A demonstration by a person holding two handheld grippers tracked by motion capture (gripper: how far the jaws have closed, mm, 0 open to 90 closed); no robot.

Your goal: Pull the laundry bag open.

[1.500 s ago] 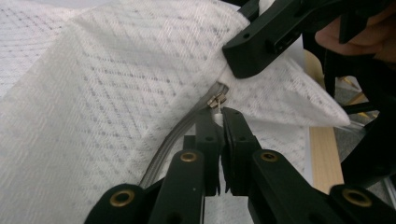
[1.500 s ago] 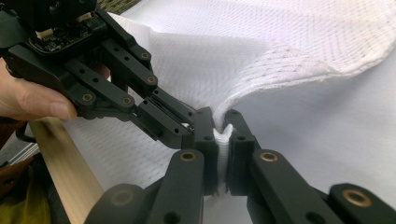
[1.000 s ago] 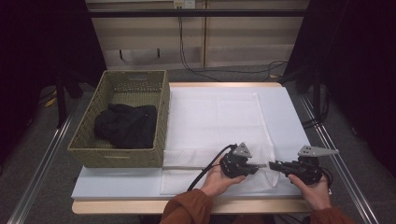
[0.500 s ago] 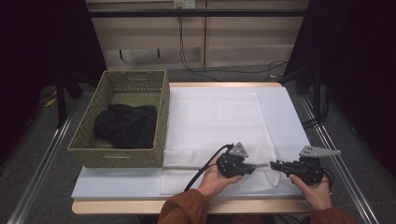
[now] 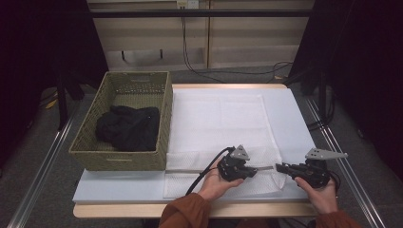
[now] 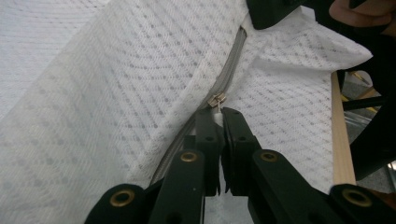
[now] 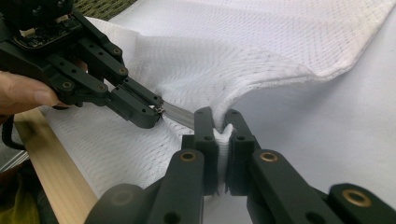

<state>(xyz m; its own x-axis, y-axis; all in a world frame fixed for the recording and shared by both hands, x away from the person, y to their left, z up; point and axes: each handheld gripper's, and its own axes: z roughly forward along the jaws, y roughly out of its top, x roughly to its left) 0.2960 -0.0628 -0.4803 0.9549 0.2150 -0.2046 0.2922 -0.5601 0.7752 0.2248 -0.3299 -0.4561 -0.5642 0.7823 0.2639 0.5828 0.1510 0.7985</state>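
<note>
A white mesh cloth cover (image 5: 218, 118) lies flat on the table, with a grey zipper (image 6: 231, 70) along its near edge. My left gripper (image 5: 255, 172) points right, shut on the small metal zipper pull (image 6: 217, 99); its tip (image 6: 218, 114) sits just behind the slider. Facing it, my right gripper (image 5: 279, 167) points left and is shut on a bunched fold of the cover's fabric (image 7: 222, 135) at the zipper's end. In the right gripper view its jaws (image 7: 218, 119) pinch the white cloth, and the left gripper (image 7: 149, 114) meets the zipper (image 7: 180, 113) a short way off.
A woven green basket (image 5: 164, 114) stands at the table's left with a black garment (image 5: 126, 128) inside. The wooden front edge (image 5: 190, 209) runs just below both hands. Cables and a dark frame stand behind the table.
The left gripper has edged slightly to the left along the zipper line. The right gripper has stayed where it was.
</note>
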